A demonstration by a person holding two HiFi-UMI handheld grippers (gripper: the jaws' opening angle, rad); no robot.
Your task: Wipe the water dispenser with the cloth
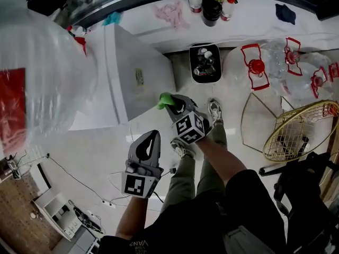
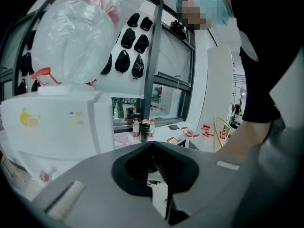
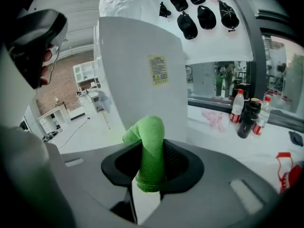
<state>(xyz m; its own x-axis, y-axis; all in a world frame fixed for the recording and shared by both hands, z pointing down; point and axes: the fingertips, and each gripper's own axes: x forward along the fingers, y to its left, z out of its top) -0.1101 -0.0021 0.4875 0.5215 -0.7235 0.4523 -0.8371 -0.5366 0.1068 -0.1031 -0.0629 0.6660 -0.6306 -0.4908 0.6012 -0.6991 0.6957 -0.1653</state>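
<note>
The white water dispenser [image 1: 132,78] stands at centre left with a plastic-wrapped water bottle [image 1: 42,73] on top. My right gripper [image 1: 170,103] is shut on a green cloth [image 1: 165,99] close to the dispenser's lower right corner; I cannot tell if they touch. In the right gripper view the cloth [image 3: 149,151] sticks out of the jaws before the dispenser's side panel [image 3: 142,80] and its yellow label [image 3: 158,70]. My left gripper [image 1: 147,144] hangs lower, shut on nothing, apart from the dispenser. In the left gripper view the dispenser [image 2: 57,122] shows at left.
A black bin [image 1: 205,62] stands right of the dispenser. Empty jugs with red handles [image 1: 275,62] and a gold wire basket [image 1: 299,131] lie at right. Bottles [image 1: 212,1] and a pink cloth [image 1: 170,12] sit on the far ledge. Cables [image 1: 79,181] cross the floor.
</note>
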